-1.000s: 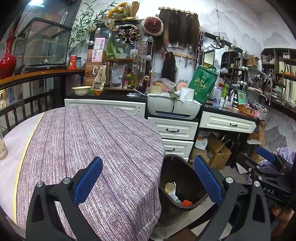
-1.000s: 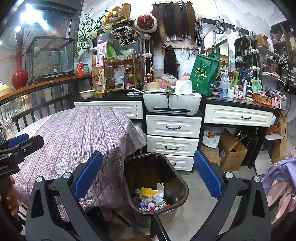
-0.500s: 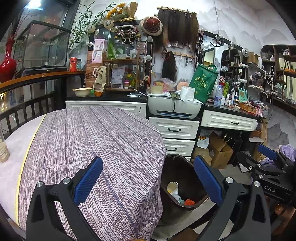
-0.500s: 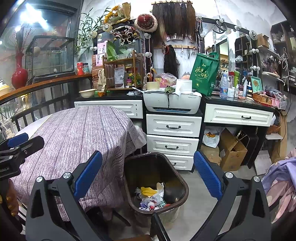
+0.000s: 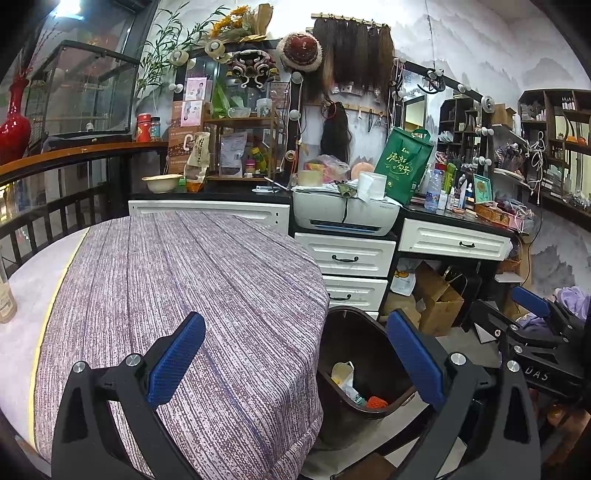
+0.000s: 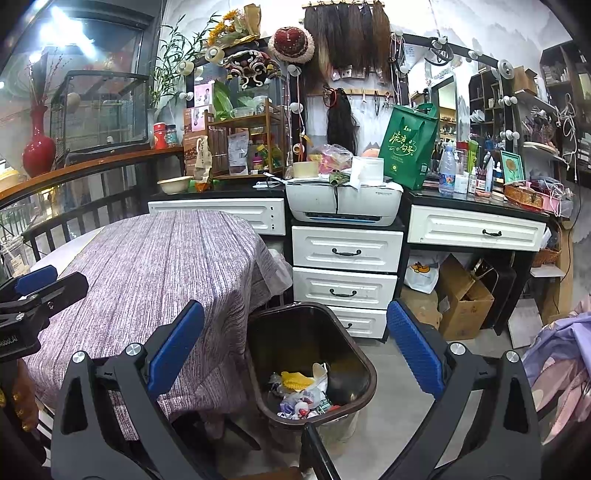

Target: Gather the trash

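Both tools, left tool (image 5: 295, 363) and right tool (image 6: 295, 363), gape empty; trash bin (image 6: 364, 373) holds litter; tabletop (image 5: 184, 277) looks bare, so scan before reaching.

Costume or wig shop backroom; hair pieces (image 6: 347, 33) hung on wall; bulb-lit mirror (image 6: 443, 99); cluttered shelves (image 5: 554, 140); printer (image 6: 343, 206).

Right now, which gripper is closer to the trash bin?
Right. The right gripper hangs open directly above the trash bin; the left gripper sits open over the tablecloth edge beside it.
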